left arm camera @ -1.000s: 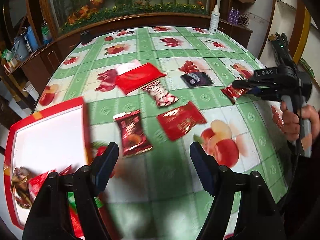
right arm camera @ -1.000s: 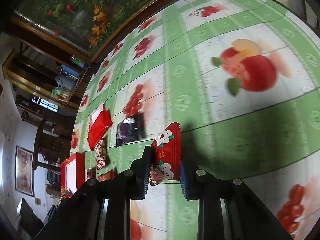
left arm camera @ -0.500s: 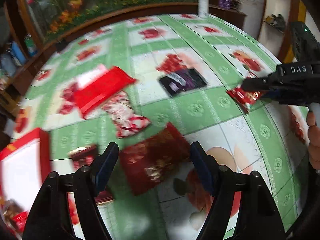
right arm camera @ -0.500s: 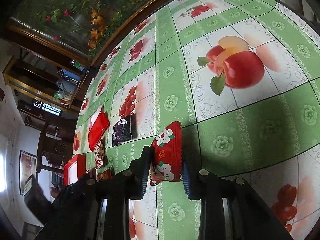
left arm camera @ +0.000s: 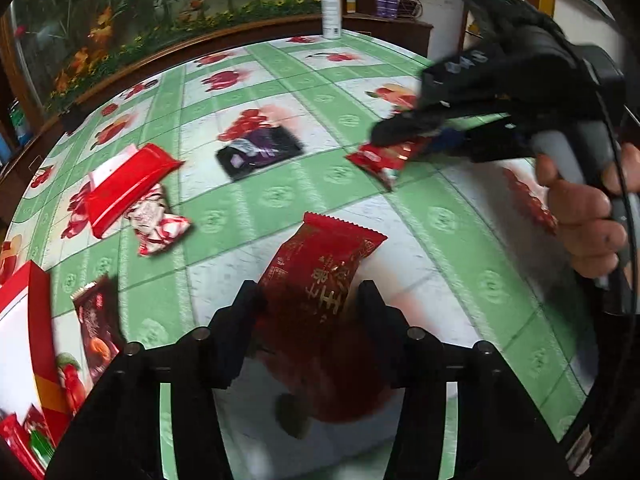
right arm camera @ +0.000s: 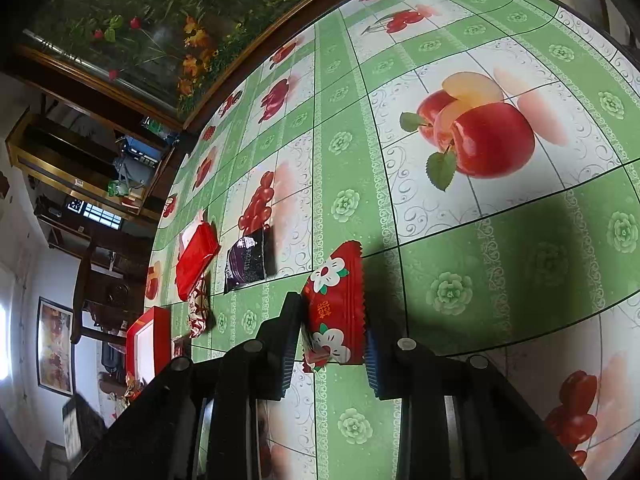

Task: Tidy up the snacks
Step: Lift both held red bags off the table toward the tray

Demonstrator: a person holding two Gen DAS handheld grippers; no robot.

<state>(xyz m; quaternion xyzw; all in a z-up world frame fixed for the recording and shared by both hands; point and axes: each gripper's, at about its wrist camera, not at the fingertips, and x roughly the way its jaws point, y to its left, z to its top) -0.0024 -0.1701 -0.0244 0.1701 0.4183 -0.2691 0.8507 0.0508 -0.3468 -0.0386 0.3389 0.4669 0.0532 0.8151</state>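
Mid-pickup on both sides: my left gripper [left arm camera: 306, 300] has just been closing around the dark red gold-lettered packet [left arm camera: 320, 272] mid-table; whether the pads bite yet, I can't tell. My right gripper [right arm camera: 332, 328] pinches the flower-print packet [right arm camera: 336, 304]. Next: carry both to the red box [left arm camera: 24, 344] at the left edge. Box contents mostly cut off.
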